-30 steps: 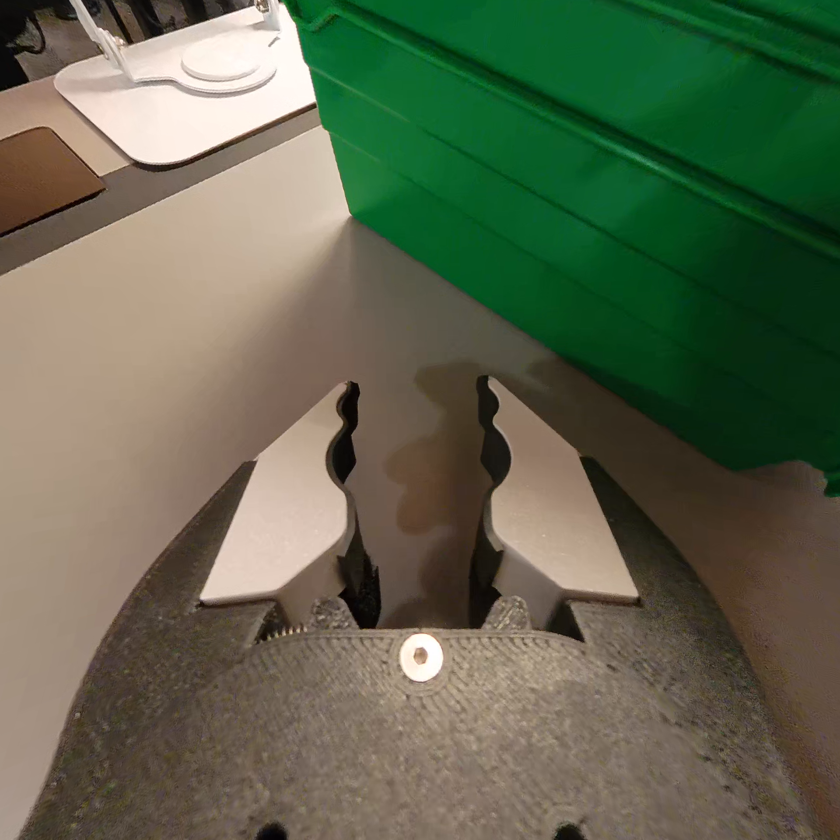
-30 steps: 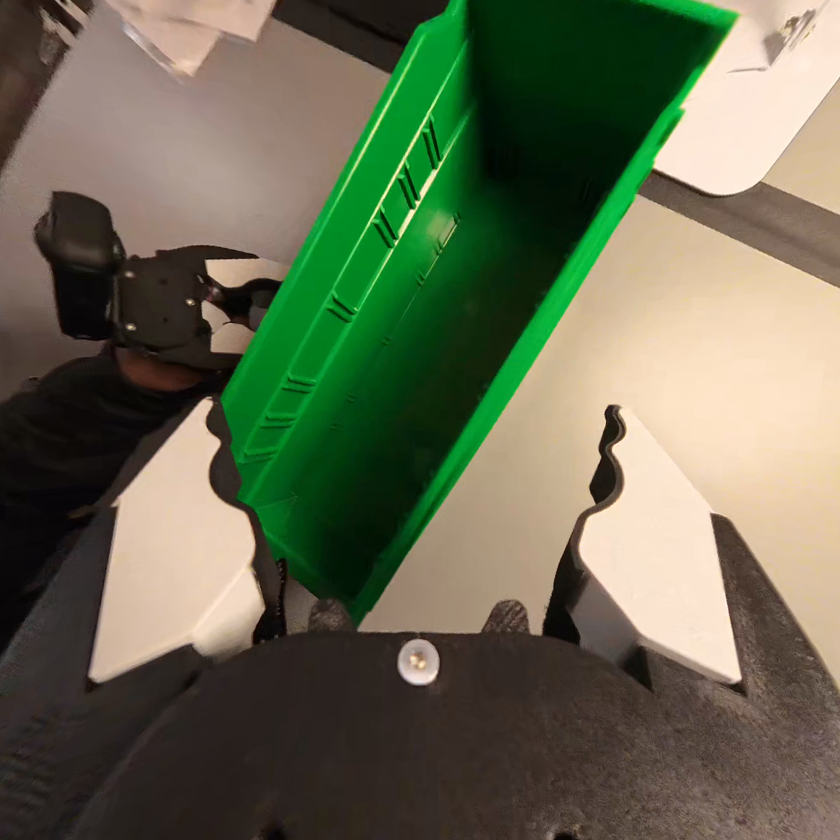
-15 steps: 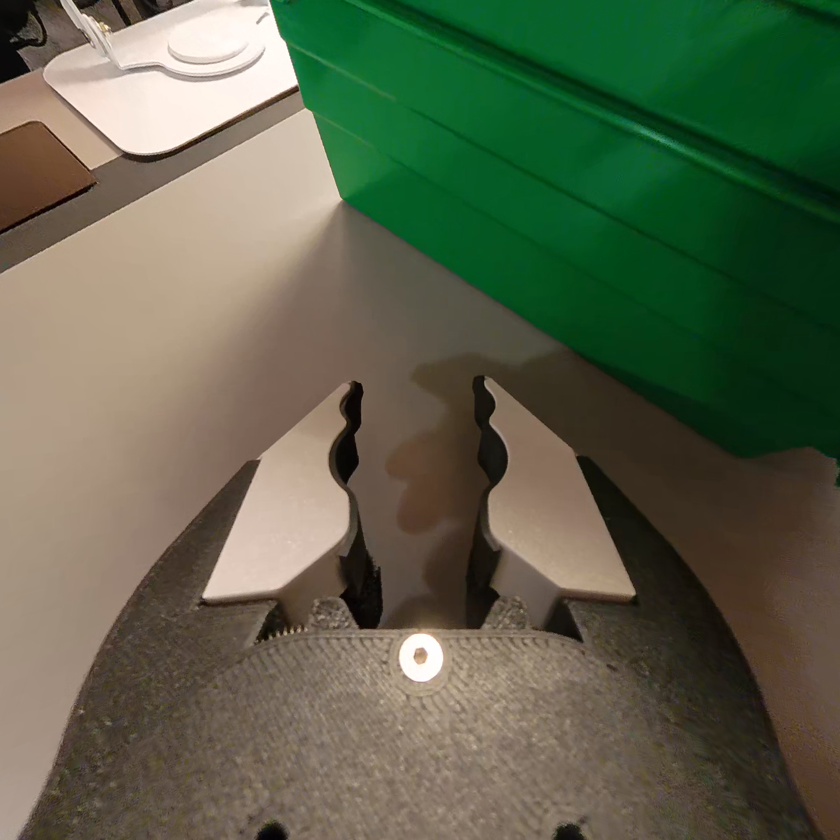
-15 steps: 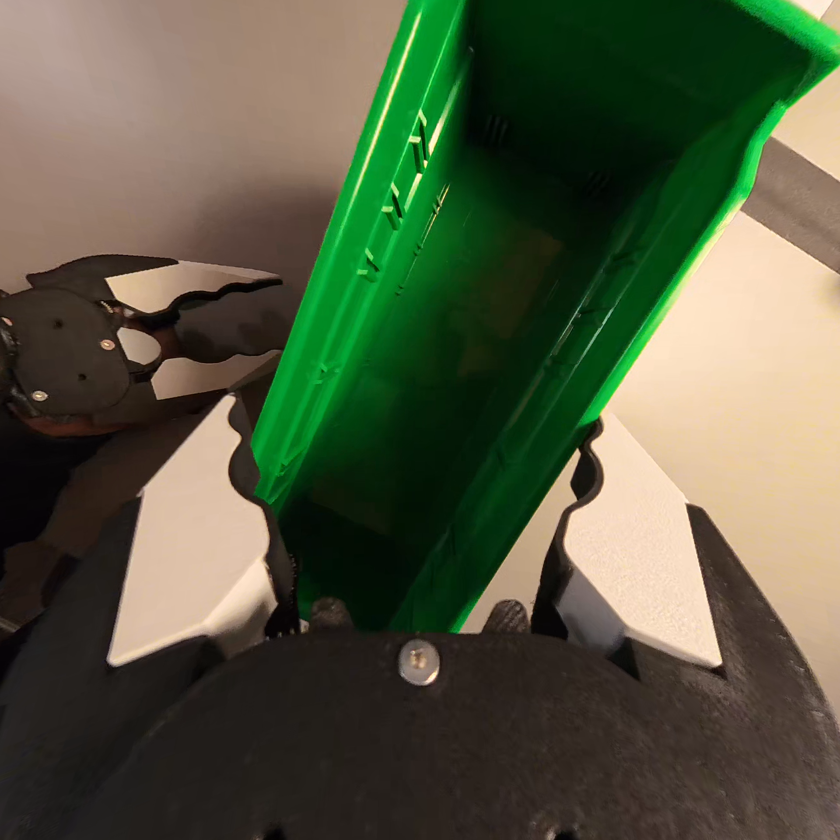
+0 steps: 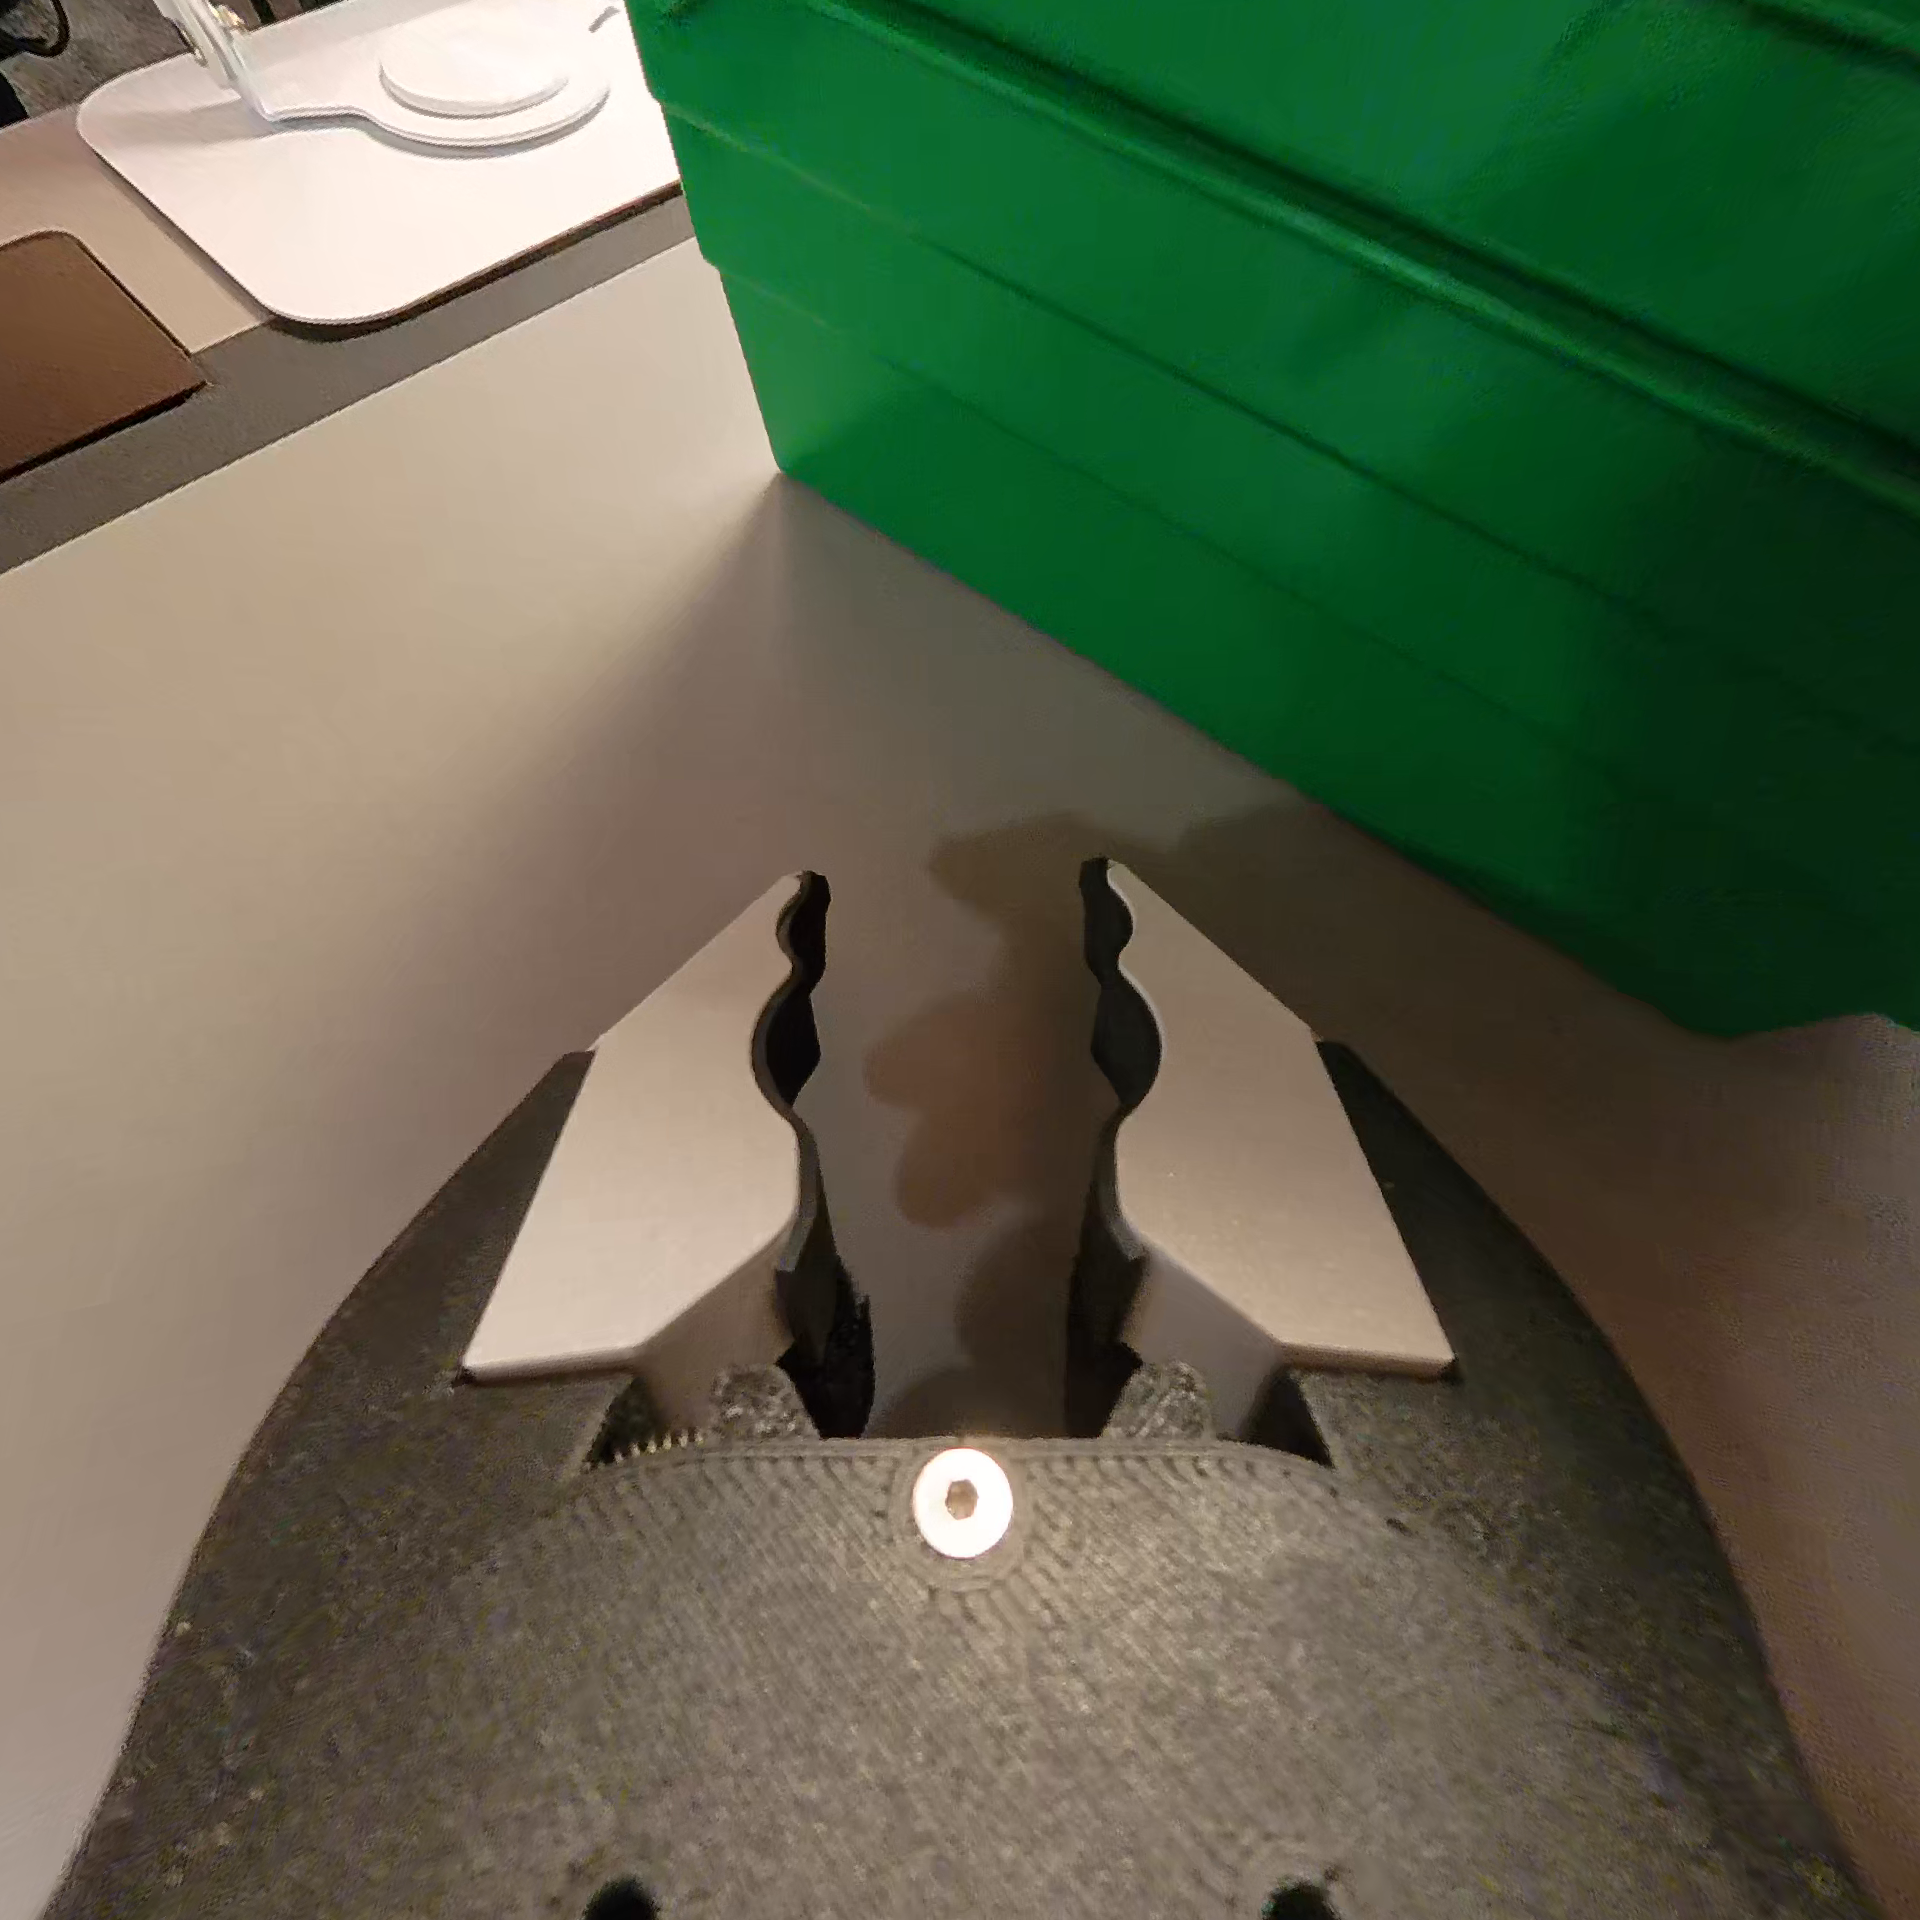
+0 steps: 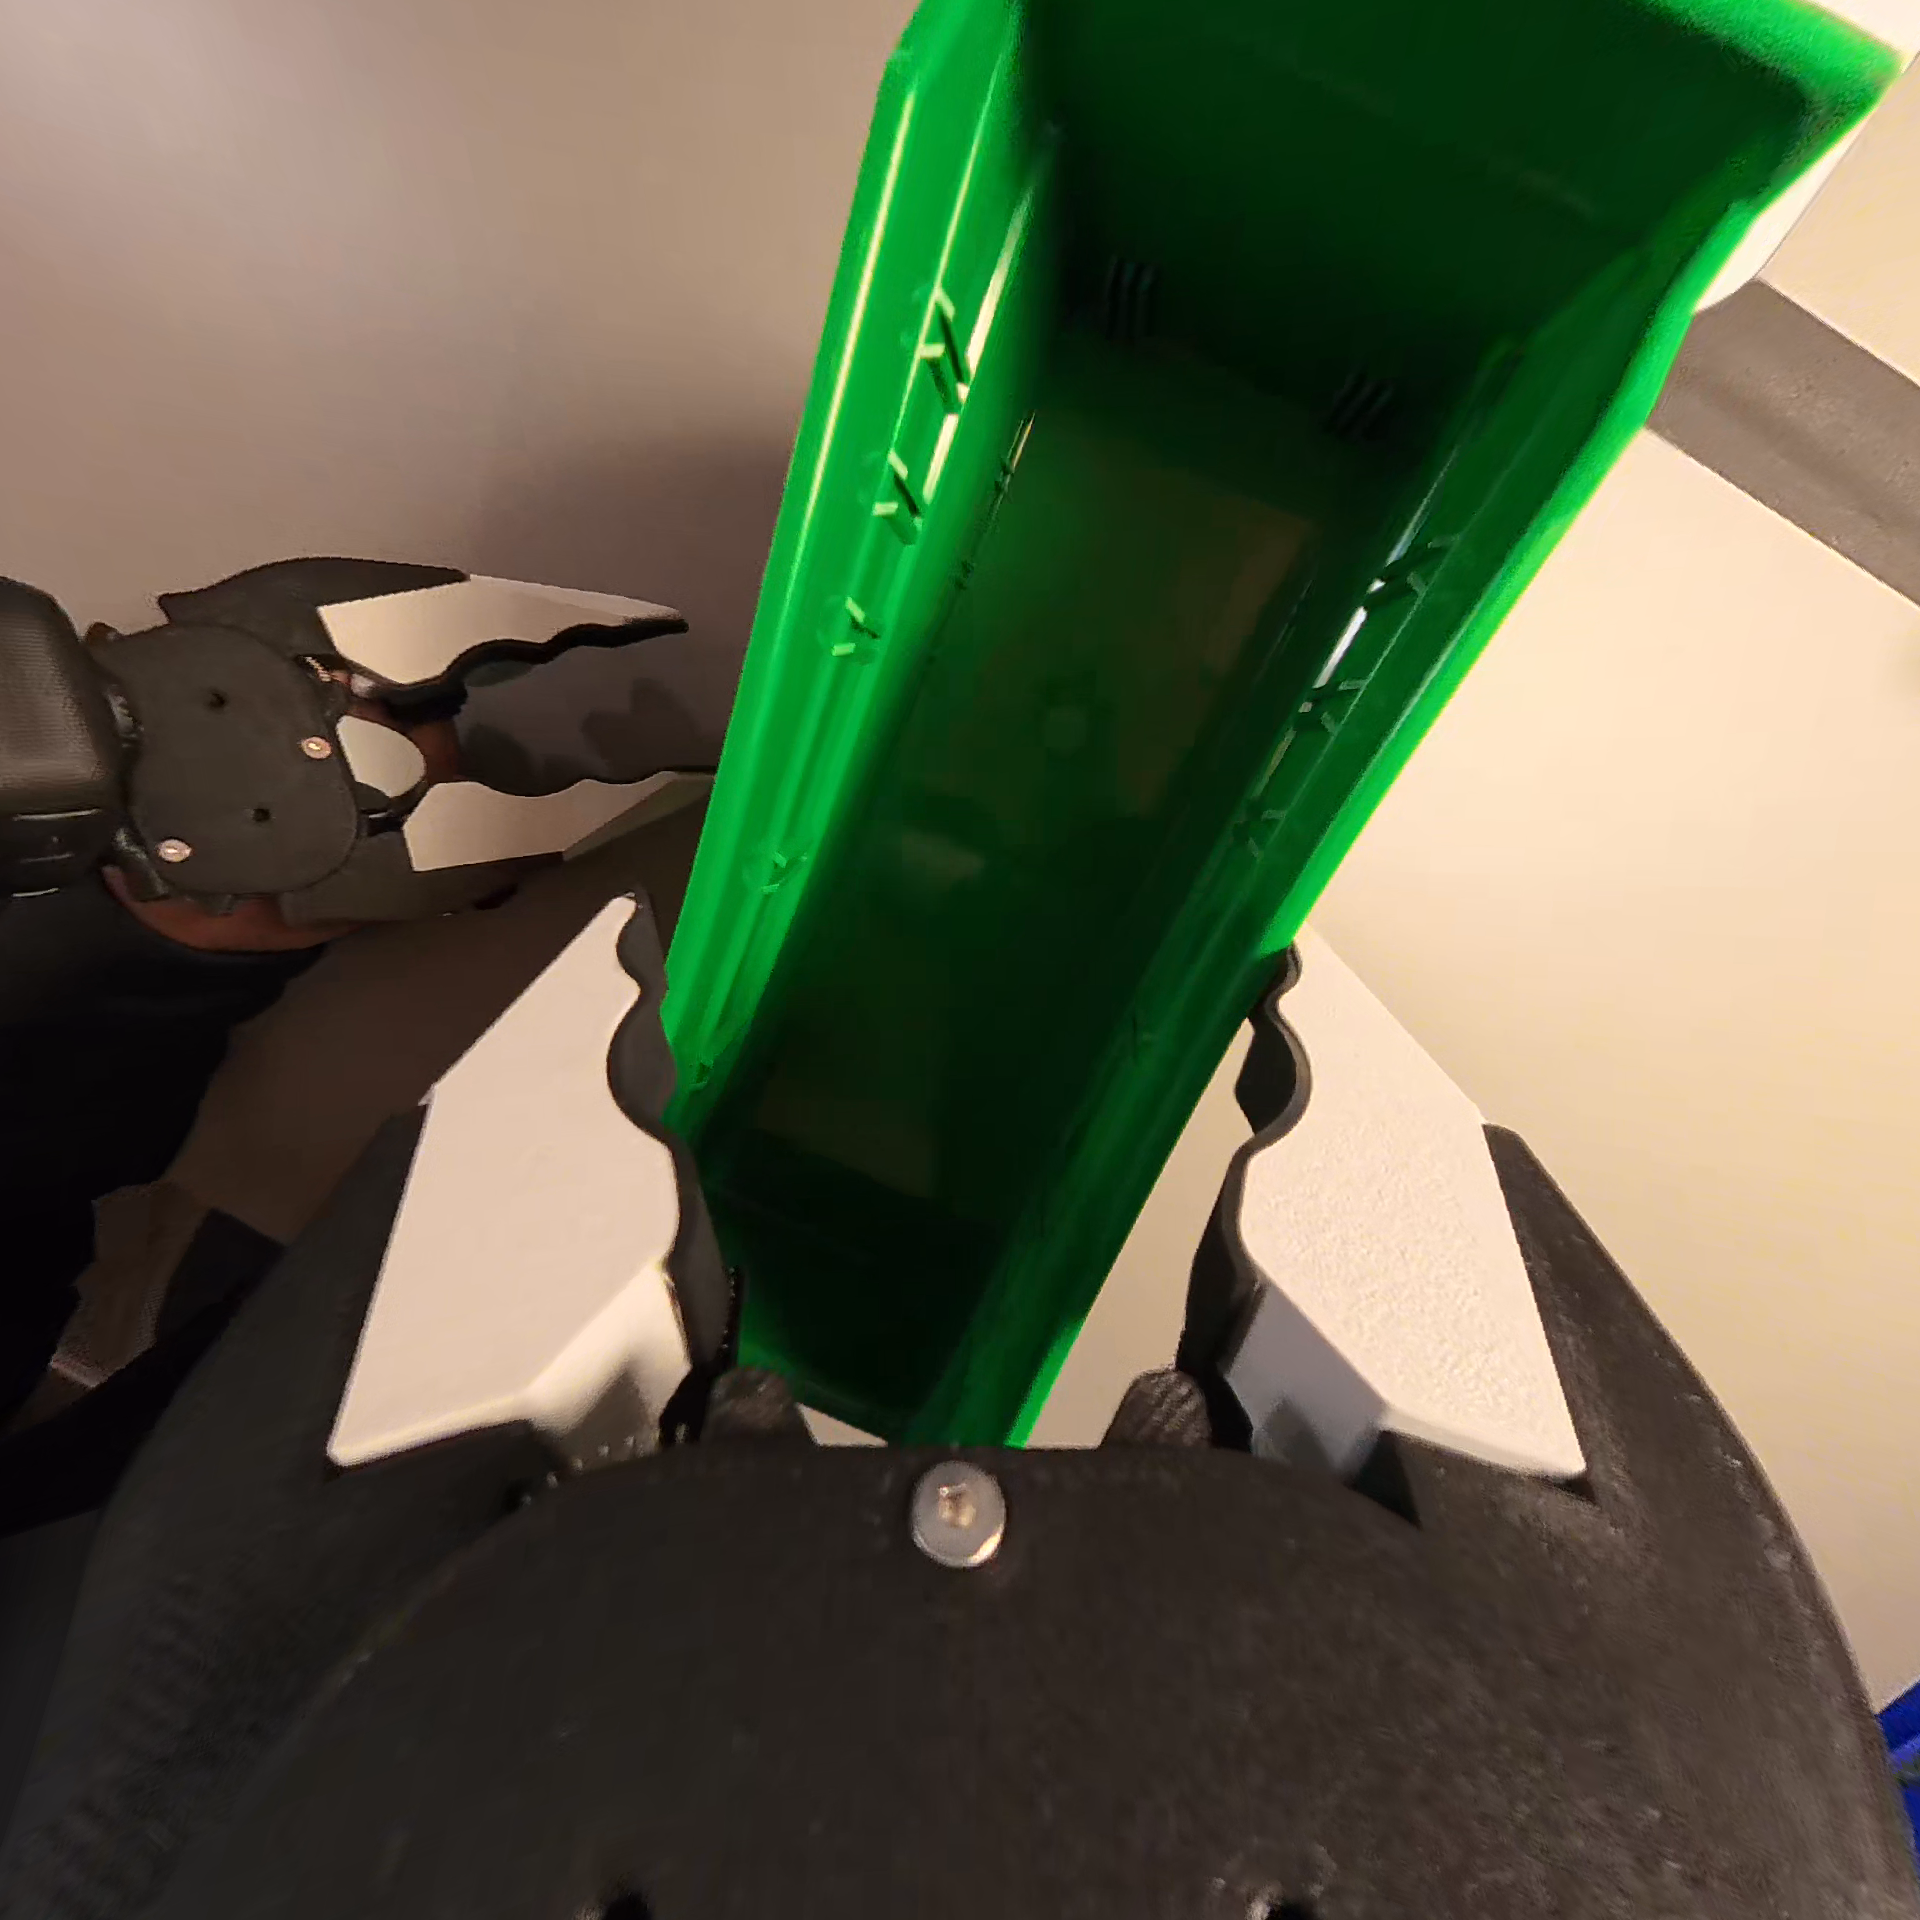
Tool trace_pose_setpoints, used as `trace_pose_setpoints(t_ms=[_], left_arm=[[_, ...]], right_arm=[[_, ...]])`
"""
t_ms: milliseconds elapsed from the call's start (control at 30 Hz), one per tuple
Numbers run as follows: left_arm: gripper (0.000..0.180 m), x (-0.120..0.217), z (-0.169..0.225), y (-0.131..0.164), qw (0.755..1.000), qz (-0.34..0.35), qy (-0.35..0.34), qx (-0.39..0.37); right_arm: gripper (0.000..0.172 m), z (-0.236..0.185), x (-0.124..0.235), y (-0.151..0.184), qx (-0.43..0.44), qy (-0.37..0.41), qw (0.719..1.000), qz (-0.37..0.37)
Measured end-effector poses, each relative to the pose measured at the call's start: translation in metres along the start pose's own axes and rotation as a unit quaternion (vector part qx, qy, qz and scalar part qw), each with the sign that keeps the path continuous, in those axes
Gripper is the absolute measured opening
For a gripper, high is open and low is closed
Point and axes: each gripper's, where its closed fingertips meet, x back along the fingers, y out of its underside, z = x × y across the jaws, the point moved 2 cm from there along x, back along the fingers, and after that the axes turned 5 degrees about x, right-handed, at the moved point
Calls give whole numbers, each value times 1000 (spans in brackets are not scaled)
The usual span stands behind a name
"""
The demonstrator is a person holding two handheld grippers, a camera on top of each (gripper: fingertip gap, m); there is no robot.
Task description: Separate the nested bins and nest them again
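Two grippers were at work around the stack of green bins [image 5: 1351, 436], which stood on the pale table [image 5: 364, 779] with its stepped side walls showing three nested rims one above another. The left gripper [image 5: 954, 894] hovered low over the table just beside the stack's long side, its two fingers [image 5: 675, 1122] parted with only bare tabletop and their own shadow between them; nothing was in its grasp, and the fingertips stood clear of the green wall. From the right wrist view that same left gripper [image 6: 665, 696] showed at the left of the stack, jaws apart, with a dark sleeve [image 6: 94, 1091] behind it.

The right gripper [image 6: 961, 951] reached across the narrow width of the top green bin [image 6: 1091, 727] from above, looking down into its deep, dark interior. Its left finger [image 6: 520, 1174] lay against the outside of the bin's left rim and its right finger [image 6: 1382, 1195] against the outside of the right rim, so the jaws were clamped across the bin's two long walls near its close end. The bin ran away from the camera, tilted toward the upper right.

Beyond the stack lay a white board [image 5: 343, 197] with a round white disc [image 5: 488, 83] on it, and a brown mat [image 5: 73, 343] sat on a dark strip [image 5: 312, 384] at the table's far edge
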Motion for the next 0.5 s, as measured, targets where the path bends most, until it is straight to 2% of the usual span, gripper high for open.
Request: trace_pose_setpoints(t_ms=[300,500], left_arm=[[50,0,0,0,1000,-1,4,3],[50,1,-1,0,1000,-1,7,6]], right_arm=[[110,-1,29,-9,16,7,1000,12],[109,-4,69,-17,20,-20,998,54]])
